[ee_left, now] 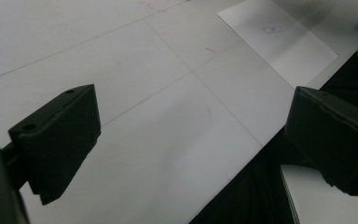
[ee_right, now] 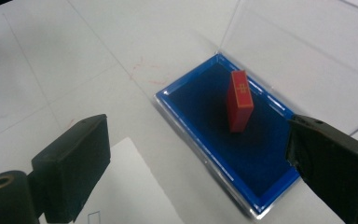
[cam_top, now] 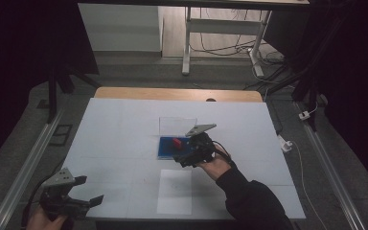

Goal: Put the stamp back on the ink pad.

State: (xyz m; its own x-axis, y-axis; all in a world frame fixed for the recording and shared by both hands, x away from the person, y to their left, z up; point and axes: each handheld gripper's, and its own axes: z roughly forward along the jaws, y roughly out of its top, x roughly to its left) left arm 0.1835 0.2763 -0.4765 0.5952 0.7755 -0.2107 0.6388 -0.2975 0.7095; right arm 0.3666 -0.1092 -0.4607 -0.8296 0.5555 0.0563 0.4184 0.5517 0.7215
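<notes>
Left gripper (cam_top: pixel 88 190): jaws spread, empty, idle over the near-left edge of the white tabletop (cam_top: pixel 120 129). White paper sheet (cam_top: pixel 174 191): flat at near centre. Small red rectangular stamp block (ee_right: pixel 240 101): standing on the blue ink pad in its clear-lidded case (ee_right: pixel 200 95), apparently just set down for inking. Right gripper (ee_right: pixel 200 163): released, jaws wide, hanging just beside the block. Next move, likely: re-grasp the block squarely and carry it to the sheet.

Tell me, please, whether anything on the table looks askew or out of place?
Little stands out. The red stamp stands on end, leaning slightly, on the blue ink pad, with the clear lid upright behind. Faint red smudges mark the white table beside the pad.
</notes>
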